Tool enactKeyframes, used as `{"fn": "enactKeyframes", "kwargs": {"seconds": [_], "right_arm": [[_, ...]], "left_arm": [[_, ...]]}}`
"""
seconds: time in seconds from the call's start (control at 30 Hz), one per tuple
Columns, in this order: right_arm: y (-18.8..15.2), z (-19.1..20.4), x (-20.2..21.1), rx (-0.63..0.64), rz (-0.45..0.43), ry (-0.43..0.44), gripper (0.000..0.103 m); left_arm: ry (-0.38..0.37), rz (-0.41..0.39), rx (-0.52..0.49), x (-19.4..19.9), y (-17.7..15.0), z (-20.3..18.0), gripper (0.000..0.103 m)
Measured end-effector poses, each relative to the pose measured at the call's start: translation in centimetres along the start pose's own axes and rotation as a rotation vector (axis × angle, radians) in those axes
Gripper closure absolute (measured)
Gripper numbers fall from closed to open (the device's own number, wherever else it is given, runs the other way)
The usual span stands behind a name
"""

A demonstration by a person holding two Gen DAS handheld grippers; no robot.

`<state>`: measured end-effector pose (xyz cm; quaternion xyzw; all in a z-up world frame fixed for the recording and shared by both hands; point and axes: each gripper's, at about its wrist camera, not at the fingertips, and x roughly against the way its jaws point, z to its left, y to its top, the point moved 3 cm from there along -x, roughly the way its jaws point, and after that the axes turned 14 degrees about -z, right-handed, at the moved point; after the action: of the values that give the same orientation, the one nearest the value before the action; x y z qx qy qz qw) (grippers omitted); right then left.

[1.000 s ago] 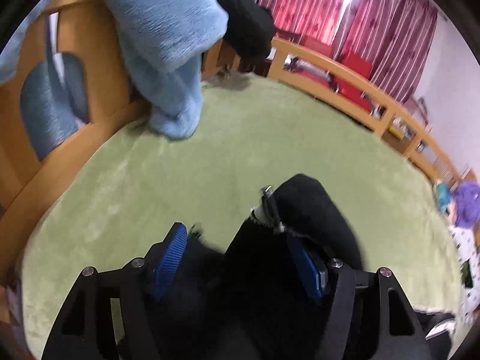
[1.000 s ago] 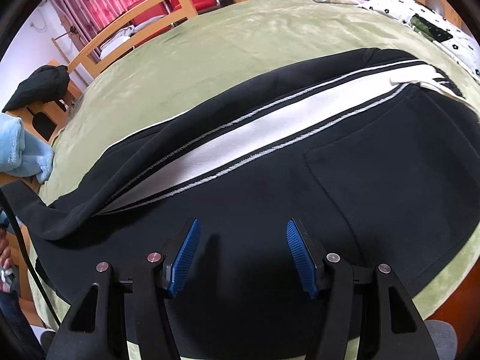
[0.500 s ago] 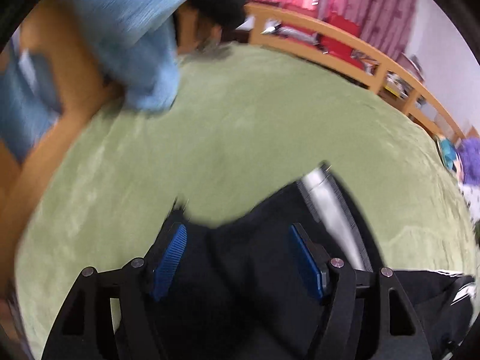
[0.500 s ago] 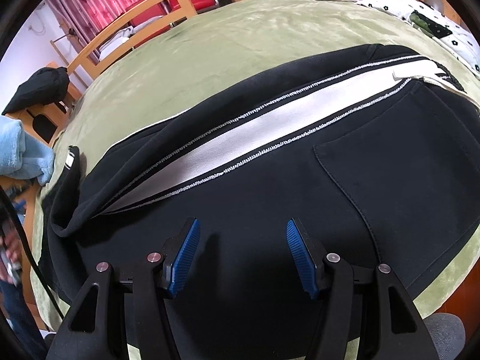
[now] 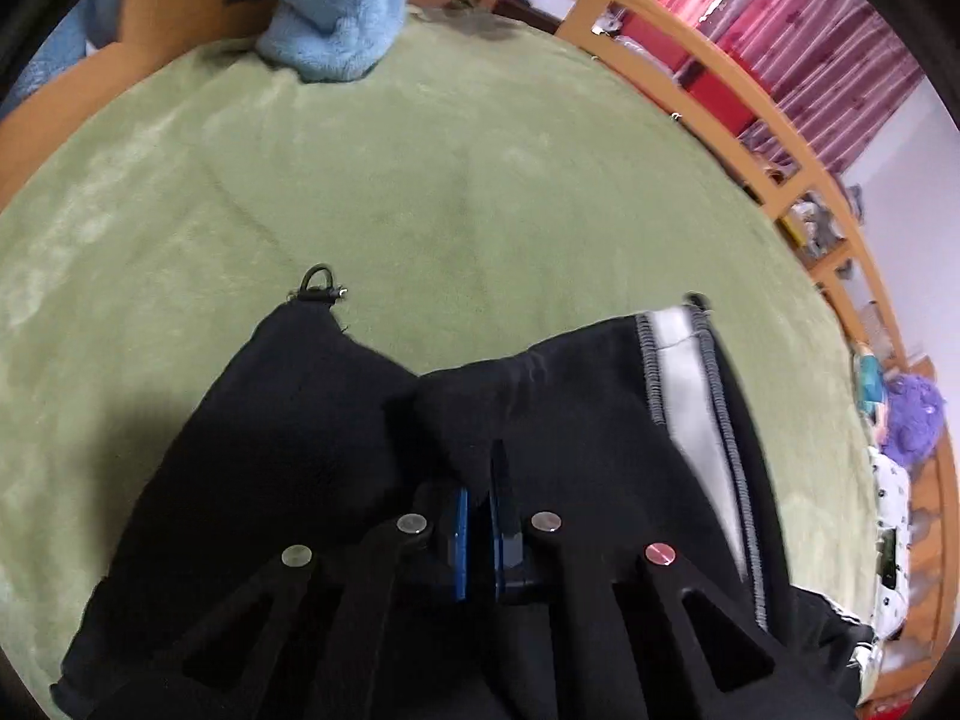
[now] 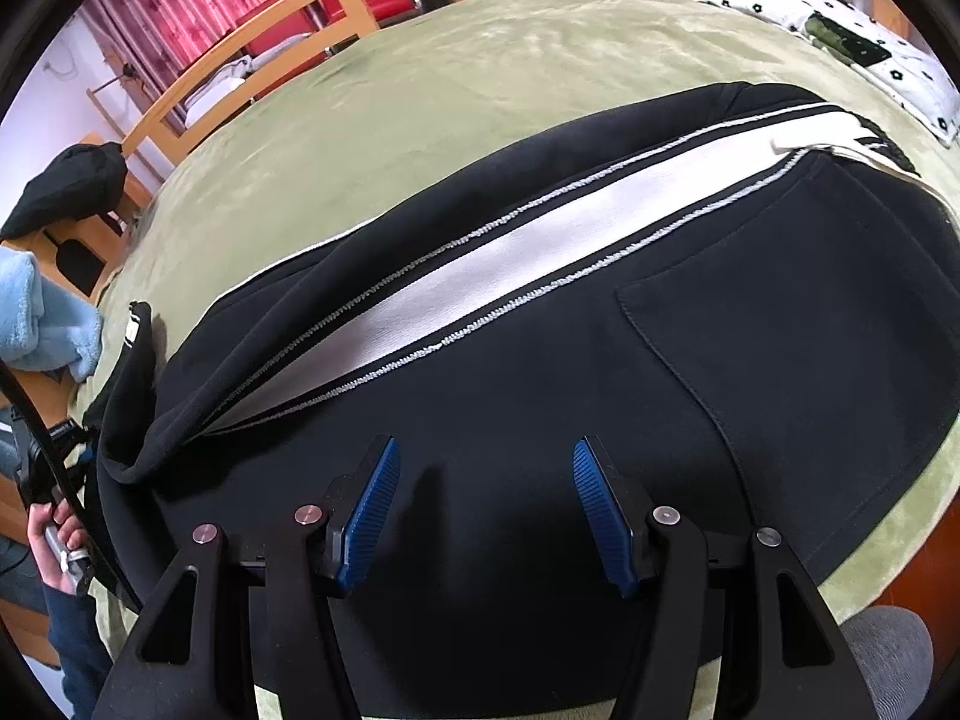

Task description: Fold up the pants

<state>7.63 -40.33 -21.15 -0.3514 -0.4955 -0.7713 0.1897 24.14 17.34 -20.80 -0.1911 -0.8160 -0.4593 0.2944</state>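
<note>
pants (image 6: 540, 420): black with a white side stripe, spread flat on the green bed (image 5: 420, 168)
left tool (image 5: 478, 516): blue pads pressed together, clamped on a fold of the black pants fabric near the leg end
right tool (image 6: 480, 504): jaws apart over the pants, nothing between them
blue towel (image 5: 330, 12): at the bed's far edge

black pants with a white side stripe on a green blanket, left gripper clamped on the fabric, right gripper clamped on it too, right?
Not the right one. The right gripper is open above the pants, as the right wrist view shows. The left gripper is indeed shut on the fabric, on the green blanket.
</note>
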Motion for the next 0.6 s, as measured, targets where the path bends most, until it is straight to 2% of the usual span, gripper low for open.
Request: {"fn": "enactKeyframes", "kwargs": {"seconds": [0.1,0.17,0.27,0.37,0.43,0.47,0.53,0.57,0.6], "right_arm": [[0.3,0.1,0.4,0.001,-0.009,-0.003,0.043],[0.7,0.3,1.0,0.006,-0.027,0.003,0.043],[1.2,0.3,2.1,0.014,-0.057,0.018,0.043],[1.3,0.1,3.1,0.009,-0.072,0.036,0.043],[1.4,-0.1,3.5,0.006,-0.075,0.04,0.043],[1.3,-0.2,3.7,0.005,-0.075,0.043,0.043],[1.1,-0.5,4.3,0.008,-0.072,0.042,0.043],[1.1,-0.7,4.8,0.015,-0.074,0.036,0.043],[0.9,-1.0,5.3,0.026,-0.08,0.026,0.043]], "left_arm": [[-0.024,-0.093,0.015,4.8,1.4,0.5,0.098],[0.007,-0.167,0.025,8.9,2.3,2.0,0.098],[0.033,-0.188,0.062,13.5,1.9,5.4,0.098],[0.081,-0.14,0.079,14.8,-0.8,8.2,0.098],[0.116,-0.098,0.085,13.7,-2.6,9.5,0.097],[0.153,-0.064,0.079,12.8,-3.7,10.1,0.093],[0.207,0.007,0.079,11.8,-5.1,11.1,0.093],[0.206,0.035,0.108,11.9,-5.8,11.6,0.093],[0.173,0.033,0.137,12.3,-6.2,11.8,0.088]]}}
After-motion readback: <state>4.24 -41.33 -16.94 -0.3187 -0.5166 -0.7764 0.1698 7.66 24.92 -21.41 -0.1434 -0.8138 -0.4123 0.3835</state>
